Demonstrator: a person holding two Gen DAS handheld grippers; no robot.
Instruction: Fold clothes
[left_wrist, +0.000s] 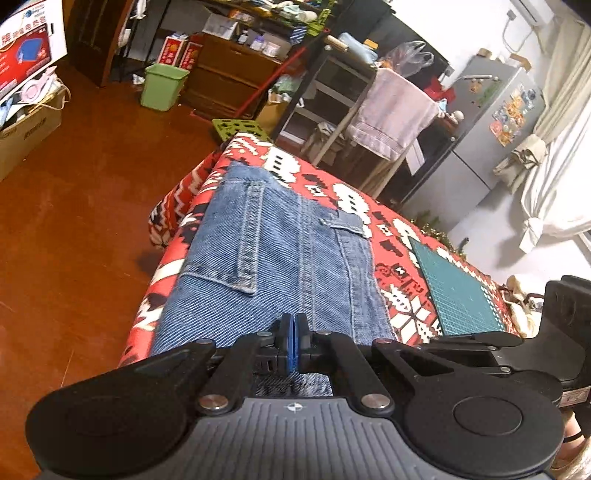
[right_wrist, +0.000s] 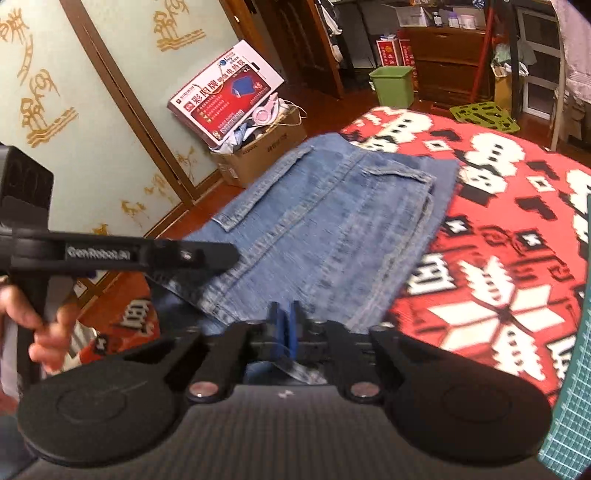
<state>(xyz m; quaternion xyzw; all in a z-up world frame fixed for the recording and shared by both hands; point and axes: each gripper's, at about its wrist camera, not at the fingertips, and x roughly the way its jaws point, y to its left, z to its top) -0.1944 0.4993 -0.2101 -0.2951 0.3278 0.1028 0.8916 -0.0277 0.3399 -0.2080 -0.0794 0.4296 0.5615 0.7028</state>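
Blue denim jeans (left_wrist: 277, 240) (right_wrist: 332, 221) lie folded flat on a table under a red, white and black patterned blanket (left_wrist: 332, 184) (right_wrist: 498, 240). My left gripper (left_wrist: 294, 332) sits at the jeans' near edge with its blue pads pressed together, denim bunched just beneath them. In the right wrist view the left gripper (right_wrist: 229, 254) comes in from the left, held by a hand (right_wrist: 40, 325), with the denim edge lifted under its tip. My right gripper (right_wrist: 284, 328) is shut on a flap of denim at the same near edge.
A green cutting mat (left_wrist: 458, 291) (right_wrist: 576, 406) lies on the blanket to the right of the jeans. On the wooden floor beyond stand a green bin (left_wrist: 164, 86) (right_wrist: 391, 86) and a cardboard box (right_wrist: 258, 151). A towel rack (left_wrist: 395, 114) and a fridge (left_wrist: 491, 122) stand behind the table.
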